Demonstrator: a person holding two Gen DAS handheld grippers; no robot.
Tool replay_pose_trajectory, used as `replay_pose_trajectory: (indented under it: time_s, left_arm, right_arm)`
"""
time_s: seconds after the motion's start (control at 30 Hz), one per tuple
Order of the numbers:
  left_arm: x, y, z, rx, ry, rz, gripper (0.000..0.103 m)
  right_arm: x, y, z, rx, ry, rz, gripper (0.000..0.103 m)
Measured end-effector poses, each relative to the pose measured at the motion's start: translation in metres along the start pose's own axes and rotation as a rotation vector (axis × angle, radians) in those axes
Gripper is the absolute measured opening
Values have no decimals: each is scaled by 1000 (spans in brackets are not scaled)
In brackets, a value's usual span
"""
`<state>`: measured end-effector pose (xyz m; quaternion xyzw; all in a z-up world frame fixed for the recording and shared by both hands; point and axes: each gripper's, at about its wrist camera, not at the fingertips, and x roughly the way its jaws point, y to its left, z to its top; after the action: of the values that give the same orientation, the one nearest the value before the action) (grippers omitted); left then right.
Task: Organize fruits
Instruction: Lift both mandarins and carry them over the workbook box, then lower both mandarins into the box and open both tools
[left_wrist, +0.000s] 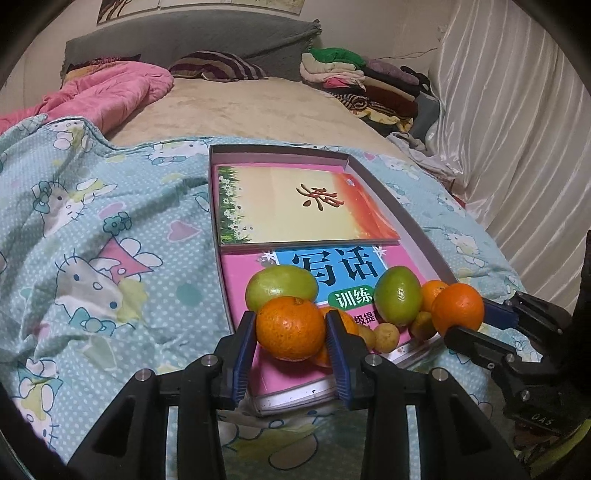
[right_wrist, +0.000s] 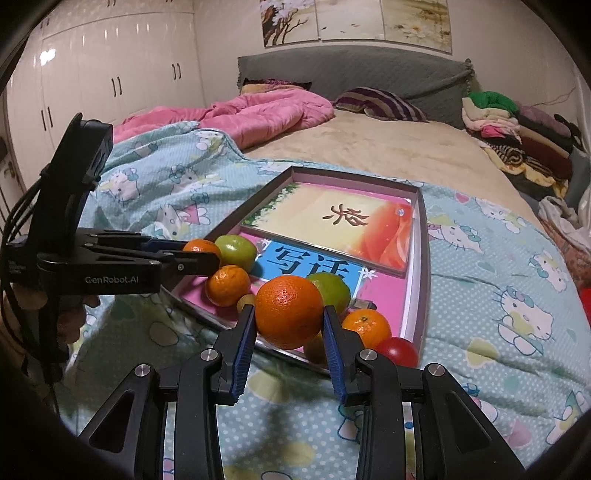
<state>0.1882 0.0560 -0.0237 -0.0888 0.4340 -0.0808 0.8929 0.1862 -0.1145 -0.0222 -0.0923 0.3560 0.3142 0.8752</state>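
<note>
- Blue ribbed pads line both fingers of each gripper, and each pair is clamped on its own orange.
- In the left wrist view, the left gripper (left_wrist: 291, 332) grasps the left orange (left_wrist: 290, 328): the fruit sits between the two pads near their tips, pressed on both flanks, its upper half bulging above the fingers.
- That held orange hangs over the near end of the shallow box (left_wrist: 402, 206), just in front of a green fruit (left_wrist: 281, 287) that lies on the pink book (left_wrist: 288, 373).
- Behind its right pad (left_wrist: 338, 354), another orange (left_wrist: 349, 321) shows only as a sliver, mostly hidden.
- Further right lie small yellowish fruits (left_wrist: 387, 336), then a second green fruit (left_wrist: 398, 295) standing upright on the book cover.
- At the far right of the same view, the right gripper (left_wrist: 461, 314) comes in from the side, closed on the right orange (left_wrist: 458, 307), with a further orange (left_wrist: 433, 293) just behind it.
- In the right wrist view, the right orange (right_wrist: 289, 312) fills the gap between the pads, gripped at its widest part, held over the near rim of the box (right_wrist: 419, 280).
- To its left there, the left gripper (right_wrist: 195, 254) reaches across with its orange (right_wrist: 201, 247) at the fingertips; a hand (right_wrist: 70, 317) holds its grip.
- Right of the held fruit rest a loose orange (right_wrist: 366, 328) and a red round fruit (right_wrist: 398, 351), both in the near corner of the box.
- The box lies on a teal cartoon-print quilt (left_wrist: 110, 221) spread over the bed.
</note>
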Motion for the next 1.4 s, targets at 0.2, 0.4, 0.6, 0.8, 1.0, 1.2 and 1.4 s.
replay_pose_trajectory:
  time_s: [0.2, 0.4, 0.6, 0.8, 1.0, 1.2, 1.4]
  left_arm:
    - [0, 1, 0, -4, 0, 0, 38]
    - [-1, 1, 0, -1, -1, 7, 38]
    - [-1, 0, 0, -1, -1, 8, 38]
    - [-1, 1, 0, -2, -1, 7, 38]
    - [-1, 1, 0, -2, -1, 8, 38]
    - [-1, 1, 0, -3, 0, 9, 38]
    - [-1, 4, 0, -11, 4, 10, 38]
  right_arm:
    - [3, 1, -1, 0, -2, 5, 36]
    - [9, 8, -2, -30, 6, 7, 37]
    - [12, 4, -4, -14, 22, -3, 37]
    - [18, 0, -6, -6, 44, -10, 37]
    - [17, 0, -6, -3, 37, -8, 40]
    - [15, 0, -6, -3, 28, -9, 44]
    - [11, 0, -7, -10, 21, -27, 48]
